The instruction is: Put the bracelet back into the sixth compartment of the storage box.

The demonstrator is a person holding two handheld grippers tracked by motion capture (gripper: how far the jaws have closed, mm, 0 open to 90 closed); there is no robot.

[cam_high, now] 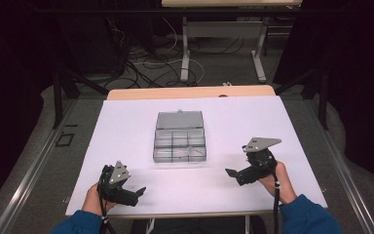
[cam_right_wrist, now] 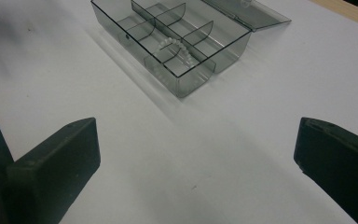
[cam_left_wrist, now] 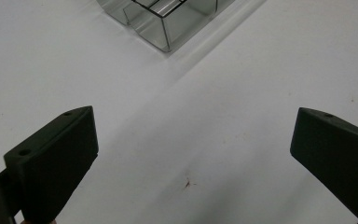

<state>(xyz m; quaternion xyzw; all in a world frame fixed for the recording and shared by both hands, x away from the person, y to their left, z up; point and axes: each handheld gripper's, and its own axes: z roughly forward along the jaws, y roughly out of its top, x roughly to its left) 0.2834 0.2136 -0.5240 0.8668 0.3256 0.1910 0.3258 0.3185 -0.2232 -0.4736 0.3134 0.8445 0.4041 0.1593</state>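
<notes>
A clear grey plastic compartment box (cam_high: 179,144) lies in the middle of the white table cover, its lid (cam_high: 179,120) folded back flat on the far side. A string of white beads (cam_right_wrist: 176,45) rests in one of its near compartments. My left gripper (cam_high: 139,193) sits near the front left edge, open, jaws wide apart with nothing between them; a corner of the box (cam_left_wrist: 168,23) lies ahead of it. My right gripper (cam_high: 232,173) is at the front right, open and empty too, facing the box (cam_right_wrist: 177,42).
The white cover (cam_high: 126,126) lies on a wooden table whose far edge (cam_high: 190,91) shows bare. Beyond it are a floor with cables (cam_high: 146,63) and the legs of another table (cam_high: 185,53). Dark curtains stand at both sides.
</notes>
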